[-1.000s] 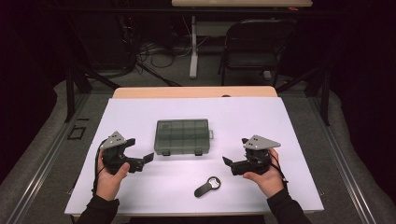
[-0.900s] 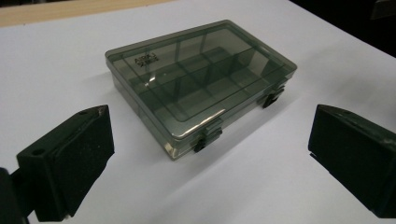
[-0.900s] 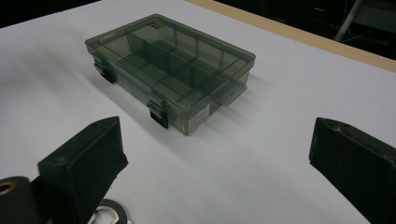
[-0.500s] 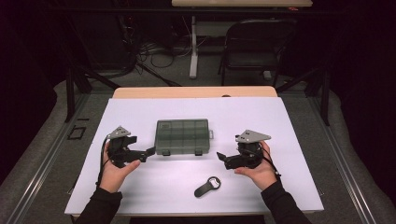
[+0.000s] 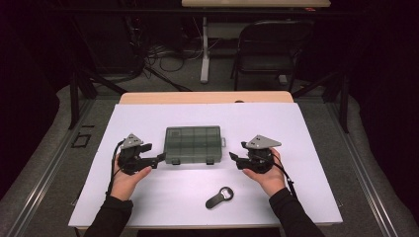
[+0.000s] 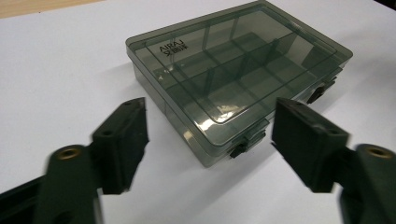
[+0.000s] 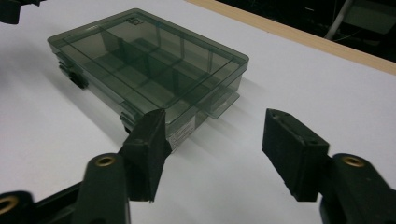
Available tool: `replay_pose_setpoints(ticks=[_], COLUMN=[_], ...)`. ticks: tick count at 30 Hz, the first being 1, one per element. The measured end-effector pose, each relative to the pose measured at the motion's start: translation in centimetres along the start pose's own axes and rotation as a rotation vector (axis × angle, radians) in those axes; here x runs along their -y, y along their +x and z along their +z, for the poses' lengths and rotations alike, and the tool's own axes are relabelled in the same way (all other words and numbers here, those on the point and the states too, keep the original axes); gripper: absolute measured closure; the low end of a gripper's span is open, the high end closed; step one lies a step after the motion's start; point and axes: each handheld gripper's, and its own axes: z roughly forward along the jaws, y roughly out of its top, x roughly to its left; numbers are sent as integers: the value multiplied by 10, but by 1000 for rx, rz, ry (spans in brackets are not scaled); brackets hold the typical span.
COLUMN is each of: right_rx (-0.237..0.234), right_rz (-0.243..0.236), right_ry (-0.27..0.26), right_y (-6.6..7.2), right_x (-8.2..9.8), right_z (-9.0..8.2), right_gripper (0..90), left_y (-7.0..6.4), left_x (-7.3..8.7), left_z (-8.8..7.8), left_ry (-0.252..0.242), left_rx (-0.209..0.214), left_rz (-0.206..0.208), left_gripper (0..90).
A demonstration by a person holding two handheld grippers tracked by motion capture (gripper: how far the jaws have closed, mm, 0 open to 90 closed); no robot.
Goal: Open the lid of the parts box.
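A smoky grey see-through compartment box (image 5: 192, 143) lies shut, latches toward me, in the middle of the white table (image 5: 296, 128). My left gripper (image 5: 157, 159) lies just off the box's front left corner, pointing right at it. Its jaws have just been closing and stand apart, and the box's corner (image 6: 233, 60) lies beyond the left gripper (image 6: 210, 135), untouched. My right gripper (image 5: 233, 159) points left at the front right corner, a short gap away. Its jaws have also just been closing, and nothing is between them; the box (image 7: 140, 60) lies ahead of the right gripper (image 7: 215, 135).
A black bottle opener (image 5: 220, 197) lies near the table's front edge, between my hands. A bare wooden strip (image 5: 207, 97) runs along the table's far edge. A dark chair (image 5: 272, 44) and a table leg with cables stand on the floor beyond.
Both hands have moved inward toward the box, the left one to the right and the right one to the left. The box and the bottle opener have not moved.
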Motion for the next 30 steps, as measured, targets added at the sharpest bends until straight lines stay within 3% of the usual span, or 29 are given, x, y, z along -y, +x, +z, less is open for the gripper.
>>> replay_pose_setpoints(ticks=[3,4,7,13,18,19,21,23,30], right_rx=[6,3,-6,-10,-16,-19,-29,-46,-65], right_rz=[2,1,-1,-53,-62,-61,-60,-64,-70], right_ry=[0,4,13,54,65,76,81,99,123], right_y=[0,-1,0,6,9,9,9,10,12], right_x=[1,2,3,6,8,8,9,11,14], right_z=[2,4,8,16,22,25,26,30,36], right_gripper=[501,550,604,631,650,704,724,799,893], left_y=[0,0,0,1,1,1,2,2,1], left_x=[2,4,5,10,13,15,15,17,18], left_z=[0,0,0,4,7,10,10,13,16], left_ry=[-8,-3,3,32,56,72,76,84,106], left_rx=[-20,-25,-18,-36,-31,-44,-38,-38,-30], left_rz=[0,16,21,30,31,33,33,38,50], left_gripper=[389,454,521,582,626,628,649,713,824])
